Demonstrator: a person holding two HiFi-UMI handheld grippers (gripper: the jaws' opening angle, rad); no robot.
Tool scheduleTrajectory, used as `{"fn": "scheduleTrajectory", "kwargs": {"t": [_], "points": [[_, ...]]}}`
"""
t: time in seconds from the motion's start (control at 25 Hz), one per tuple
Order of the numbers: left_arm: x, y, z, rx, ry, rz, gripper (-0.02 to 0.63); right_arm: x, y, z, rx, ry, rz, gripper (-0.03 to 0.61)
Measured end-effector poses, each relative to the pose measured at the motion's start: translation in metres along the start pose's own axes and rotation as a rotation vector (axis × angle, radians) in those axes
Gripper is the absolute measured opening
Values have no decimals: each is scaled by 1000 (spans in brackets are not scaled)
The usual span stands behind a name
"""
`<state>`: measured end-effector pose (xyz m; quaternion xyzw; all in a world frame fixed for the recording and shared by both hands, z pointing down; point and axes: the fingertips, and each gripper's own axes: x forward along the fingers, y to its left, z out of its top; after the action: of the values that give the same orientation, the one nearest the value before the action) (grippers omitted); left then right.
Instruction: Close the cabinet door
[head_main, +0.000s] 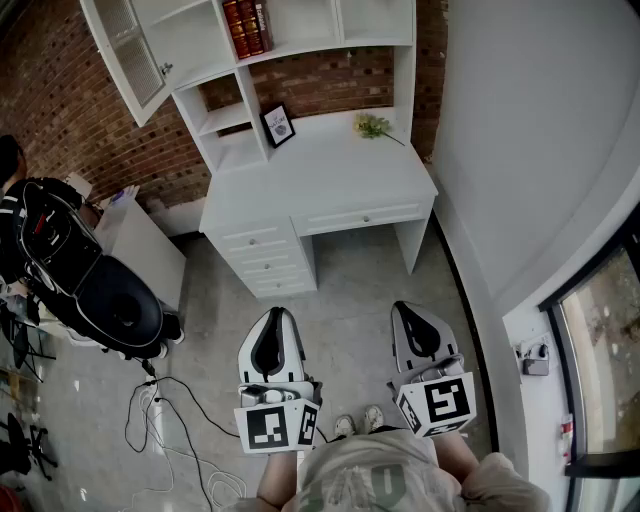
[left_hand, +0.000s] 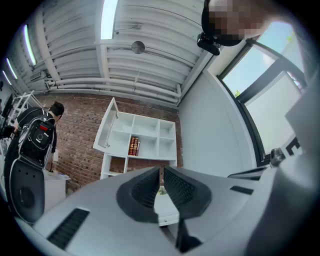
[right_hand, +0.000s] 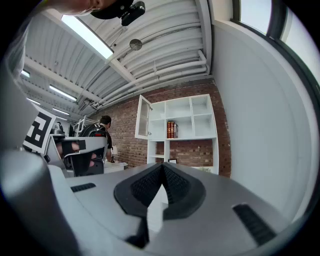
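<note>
Standing open, cabinet door (head_main: 128, 48) above desk (head_main: 330, 175), left gripper (head_main: 272, 320) and right gripper (head_main: 412, 312) short of desk, both clenched, empty.

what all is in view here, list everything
desk: 1, white, against the brick wall
cabinet door: 1, white, upper left, swung open
books: a few, red, upper shelf
picture frame: 1, black, on desk
flowers: 1 sprig, yellow-green, desk's right
chair: 1, black, floor at left
cables: several, floor at left
shoes: 2, pale, between grippers
left gripper: white, fingers together, empty
right gripper: white, fingers together, empty
</note>
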<state>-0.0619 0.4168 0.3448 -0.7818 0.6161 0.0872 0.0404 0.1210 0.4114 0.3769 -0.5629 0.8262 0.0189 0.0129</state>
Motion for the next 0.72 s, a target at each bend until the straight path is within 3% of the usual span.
{"fn": "scheduleTrajectory", "kwargs": {"t": [0.44,0.72], "points": [[20,-14,-11,0,16,18,37,11,-26,-11,9,18,13,15],[29,-17,-25,7,26,49,37,21,-37,-21,57,0,75,15]]}}
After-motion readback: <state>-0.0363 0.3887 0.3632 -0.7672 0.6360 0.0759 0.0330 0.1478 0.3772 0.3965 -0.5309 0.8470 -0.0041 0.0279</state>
